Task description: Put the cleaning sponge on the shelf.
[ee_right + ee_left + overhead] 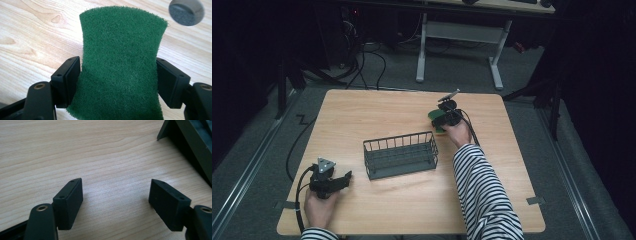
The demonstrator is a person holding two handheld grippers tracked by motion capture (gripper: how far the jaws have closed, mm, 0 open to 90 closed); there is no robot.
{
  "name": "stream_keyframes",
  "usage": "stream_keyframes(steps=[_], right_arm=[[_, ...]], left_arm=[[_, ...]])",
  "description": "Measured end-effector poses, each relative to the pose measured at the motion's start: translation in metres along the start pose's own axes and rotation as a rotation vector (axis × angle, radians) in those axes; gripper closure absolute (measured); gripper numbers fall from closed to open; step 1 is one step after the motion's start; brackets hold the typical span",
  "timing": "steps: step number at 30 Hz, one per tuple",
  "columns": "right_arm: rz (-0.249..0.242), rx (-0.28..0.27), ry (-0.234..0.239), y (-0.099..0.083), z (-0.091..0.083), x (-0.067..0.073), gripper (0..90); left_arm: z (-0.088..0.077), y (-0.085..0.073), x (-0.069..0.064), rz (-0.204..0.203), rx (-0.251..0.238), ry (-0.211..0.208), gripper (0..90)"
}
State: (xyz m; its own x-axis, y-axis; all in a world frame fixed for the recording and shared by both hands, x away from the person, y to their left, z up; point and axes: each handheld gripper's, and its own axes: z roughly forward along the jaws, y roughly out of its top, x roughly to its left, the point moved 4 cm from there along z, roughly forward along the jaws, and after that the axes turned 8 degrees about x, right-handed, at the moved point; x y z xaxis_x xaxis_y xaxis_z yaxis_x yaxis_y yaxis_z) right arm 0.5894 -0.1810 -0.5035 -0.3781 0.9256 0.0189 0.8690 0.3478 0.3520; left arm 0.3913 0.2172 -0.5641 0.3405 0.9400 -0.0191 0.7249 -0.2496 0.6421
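Right claw [117,75] pinches your green scouring pad [120,62] near the tabletop's [377,115] far right corner; it's soft and light, so hold its pinched waist gently. Left claw [116,195] stands released.

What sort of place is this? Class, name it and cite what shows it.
Probably a lab or recording workspace, not a home: a bare wooden table stands on grey floor amid dark surroundings, cables trail behind it, and a white-legged desk stands at the back. On the table sits a wire basket.
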Motion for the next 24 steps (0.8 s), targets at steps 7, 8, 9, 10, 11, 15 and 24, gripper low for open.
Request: stream_keyframes(steps=[7,8,9,10,11,15,24], right_arm=[[-0.009,-0.038,0.009,-0.004,-0.021,-0.002,26.9],[-0.012,-0.044,0.008,-0.004,-0.024,-0.003,26.9],[-0.018,-0.05,0.006,-0.005,-0.028,-0.003,26.9],[-0.019,-0.059,0.005,-0.006,-0.032,-0.003,26.9],[-0.022,-0.08,0.013,-0.007,-0.04,-0.004,26.9],[-0.031,-0.117,0.019,-0.011,-0.06,-0.006,26.9],[-0.065,-0.178,0.035,-0.022,-0.094,-0.004,26.9]], left_arm=[[0.0,0.0,0.0,0.001,0.001,0.001,27.9],[0.0,0.0,0.0,0.001,0.0,0.001,27.9],[0.0,0.0,0.0,0.0,0.0,0.001,27.9],[0.0,0.0,0.0,0.001,0.002,0.001,27.9],[0.0,0.0,0.0,0.001,0.002,0.001,27.8],[0.0,0.0,0.0,0.0,0.0,0.0,27.8],[0.0,0.0,0.0,0.0,0.0,-0.002,27.6]])
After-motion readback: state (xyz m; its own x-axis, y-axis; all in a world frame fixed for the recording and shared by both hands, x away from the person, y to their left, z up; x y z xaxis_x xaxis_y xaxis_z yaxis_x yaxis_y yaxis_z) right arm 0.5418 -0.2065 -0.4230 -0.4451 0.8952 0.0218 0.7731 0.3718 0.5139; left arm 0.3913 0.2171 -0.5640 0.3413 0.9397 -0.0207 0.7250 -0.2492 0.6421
